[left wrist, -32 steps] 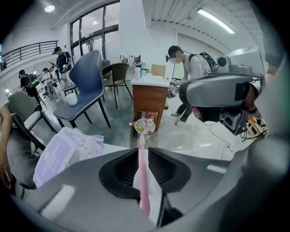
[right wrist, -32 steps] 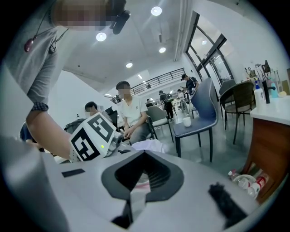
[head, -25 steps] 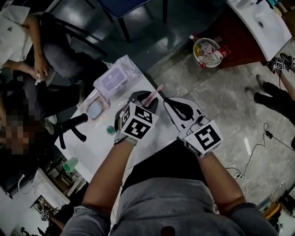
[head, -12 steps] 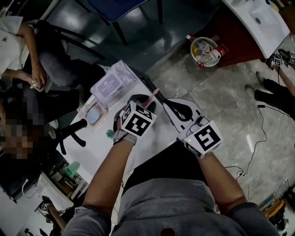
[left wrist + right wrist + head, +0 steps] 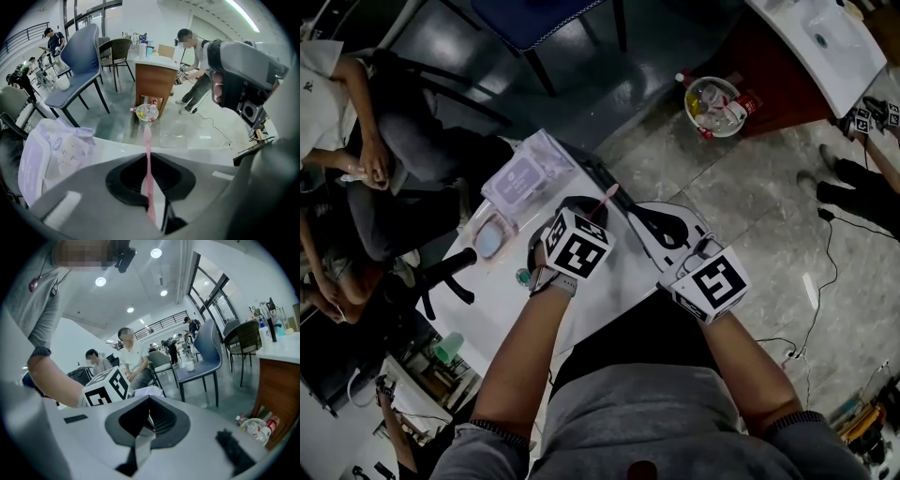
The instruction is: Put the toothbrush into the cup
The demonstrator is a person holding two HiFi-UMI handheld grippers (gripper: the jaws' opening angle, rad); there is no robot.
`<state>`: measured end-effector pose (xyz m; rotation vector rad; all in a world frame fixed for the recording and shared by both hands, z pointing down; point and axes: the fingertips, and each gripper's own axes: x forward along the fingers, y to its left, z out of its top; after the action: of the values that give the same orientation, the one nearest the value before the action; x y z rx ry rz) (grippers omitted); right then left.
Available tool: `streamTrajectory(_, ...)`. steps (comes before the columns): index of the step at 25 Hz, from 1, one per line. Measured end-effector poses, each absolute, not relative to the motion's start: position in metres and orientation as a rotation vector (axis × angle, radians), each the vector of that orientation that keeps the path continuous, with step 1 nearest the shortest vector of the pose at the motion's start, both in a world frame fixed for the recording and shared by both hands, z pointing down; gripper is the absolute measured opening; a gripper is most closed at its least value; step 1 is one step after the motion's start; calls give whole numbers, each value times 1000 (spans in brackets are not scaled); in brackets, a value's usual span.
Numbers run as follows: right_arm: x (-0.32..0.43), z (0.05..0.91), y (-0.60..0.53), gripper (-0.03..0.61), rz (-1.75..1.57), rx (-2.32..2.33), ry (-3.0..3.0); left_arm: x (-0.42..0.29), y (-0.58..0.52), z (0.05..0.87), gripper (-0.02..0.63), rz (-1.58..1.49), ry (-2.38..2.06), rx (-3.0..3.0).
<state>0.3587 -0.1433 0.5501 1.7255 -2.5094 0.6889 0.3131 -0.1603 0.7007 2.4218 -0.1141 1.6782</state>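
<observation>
Toothbrush (image 5: 147, 150) still clamped, left gripper (image 5: 581, 204) barely shifted

Head view was dim and murky, the floor (image 5: 750, 187) dull. Gripper views ran brighter: ceiling lights (image 5: 156, 253) glared, edges bowed into black corners, the left gripper (image 5: 149, 157) blurred up close.

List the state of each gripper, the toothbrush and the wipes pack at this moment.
Left gripper: shut on the toothbrush.
Toothbrush: pink, clamped between the left jaws, sticking out forward past them, not in any cup.
Right gripper: shut, with nothing between its jaws.
Wipes pack: lying flat on the white table, with neither gripper touching it.
</observation>
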Motion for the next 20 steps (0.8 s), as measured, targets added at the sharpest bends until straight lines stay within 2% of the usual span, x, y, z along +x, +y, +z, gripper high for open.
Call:
streamTrajectory(11,354,541,-147,14,657,1685,-2510,310,-169,672,31,1518,-176,2513)
streamTrajectory(20,339,510,-153,14,586,1659,-2534,301,-177,591,32,1217,-231,2636)
